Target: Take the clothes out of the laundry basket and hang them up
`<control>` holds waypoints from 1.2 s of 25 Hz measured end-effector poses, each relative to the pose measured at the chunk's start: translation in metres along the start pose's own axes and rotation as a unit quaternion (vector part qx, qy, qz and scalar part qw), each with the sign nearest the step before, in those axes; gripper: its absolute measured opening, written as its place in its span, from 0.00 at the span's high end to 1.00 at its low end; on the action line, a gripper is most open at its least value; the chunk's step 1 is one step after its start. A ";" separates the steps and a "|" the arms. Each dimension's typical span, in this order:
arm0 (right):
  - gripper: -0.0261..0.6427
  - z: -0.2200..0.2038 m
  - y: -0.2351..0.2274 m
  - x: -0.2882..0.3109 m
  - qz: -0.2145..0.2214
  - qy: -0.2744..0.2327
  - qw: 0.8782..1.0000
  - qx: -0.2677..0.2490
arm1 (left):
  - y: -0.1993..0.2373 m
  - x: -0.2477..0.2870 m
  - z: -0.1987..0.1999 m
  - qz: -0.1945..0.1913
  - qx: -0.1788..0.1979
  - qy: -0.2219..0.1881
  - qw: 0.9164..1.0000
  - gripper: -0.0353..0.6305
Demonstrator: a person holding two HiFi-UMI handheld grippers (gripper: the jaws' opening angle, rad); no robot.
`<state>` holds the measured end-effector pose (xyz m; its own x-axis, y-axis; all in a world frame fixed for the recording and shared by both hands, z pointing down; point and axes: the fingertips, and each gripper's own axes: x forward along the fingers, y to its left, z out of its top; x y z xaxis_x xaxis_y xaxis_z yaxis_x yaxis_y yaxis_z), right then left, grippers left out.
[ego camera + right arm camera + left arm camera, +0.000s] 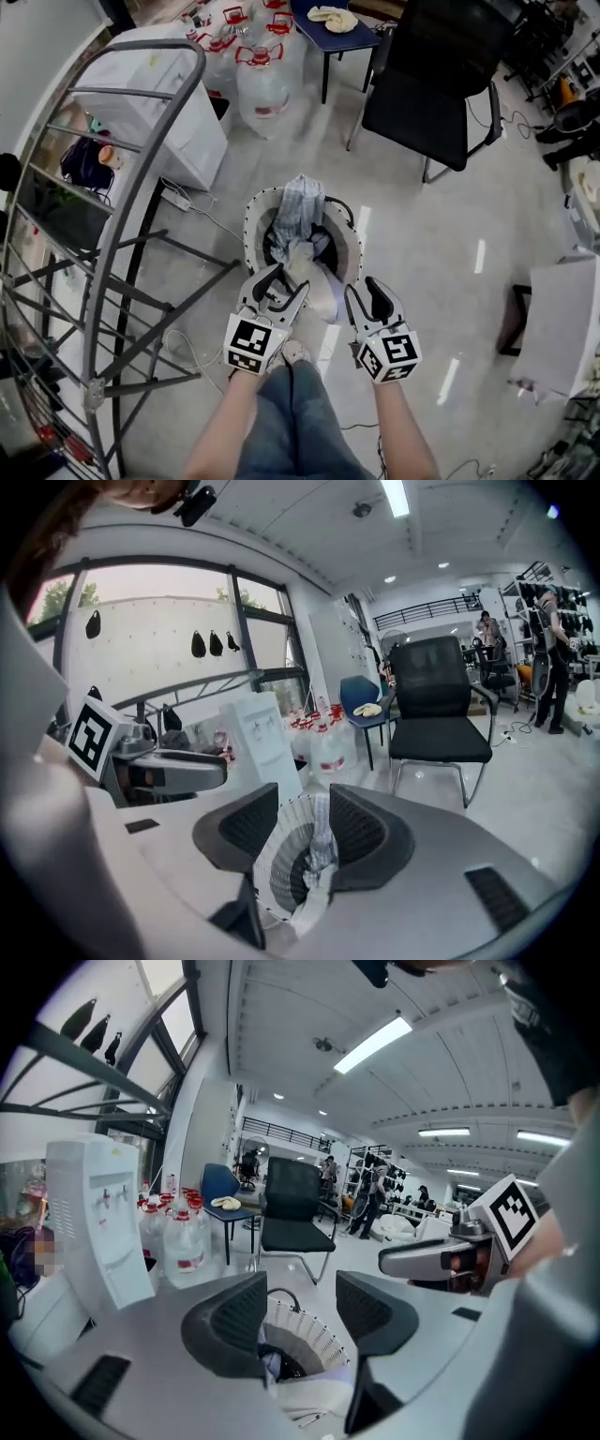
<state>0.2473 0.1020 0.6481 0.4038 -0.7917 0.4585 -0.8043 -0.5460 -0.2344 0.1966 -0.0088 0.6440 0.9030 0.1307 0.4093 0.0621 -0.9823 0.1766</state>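
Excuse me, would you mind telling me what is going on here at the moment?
A person stands over a white laundry basket on the floor, holding a gripper in each hand. The basket is full of clothes, with a checked garment on top. The left gripper and the right gripper both hover just above it with jaws apart and nothing in them. A grey drying rack stands to the person's left. No garment has been picked up yet.

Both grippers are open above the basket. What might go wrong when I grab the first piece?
The clothes lie tangled in the basket, so the left gripper or right gripper may lift several at once, or drag the basket along. The drying rack stands close on the left; a swinging piece might snag its bars.
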 end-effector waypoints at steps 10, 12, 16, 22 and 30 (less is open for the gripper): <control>0.72 -0.152 -0.033 0.064 0.012 0.106 0.994 -0.028 | 0.011 0.063 -0.128 -0.020 -0.020 0.047 0.999 0.61; 0.72 -0.180 -0.042 0.072 0.009 0.132 0.991 -0.032 | 0.013 0.070 -0.149 -0.021 -0.027 0.055 0.998 0.61; 0.72 -0.228 -0.059 0.088 -0.002 0.193 0.980 -0.039 | 0.008 0.085 -0.177 -0.035 -0.023 0.068 0.997 0.61; 0.72 -0.276 -0.068 0.102 -0.003 0.286 0.957 -0.057 | 0.002 0.098 -0.187 -0.045 -0.025 0.068 0.996 0.61; 0.70 -0.298 -0.074 0.109 -0.024 0.344 0.937 -0.055 | 0.002 0.099 -0.198 -0.045 -0.031 0.077 0.995 0.61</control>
<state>0.2212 0.1376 0.9710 0.0943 -0.3828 0.9190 -0.8479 -0.5146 -0.1273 0.2022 0.0289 0.8627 0.8181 0.2424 0.5215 0.1102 -0.9561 0.2715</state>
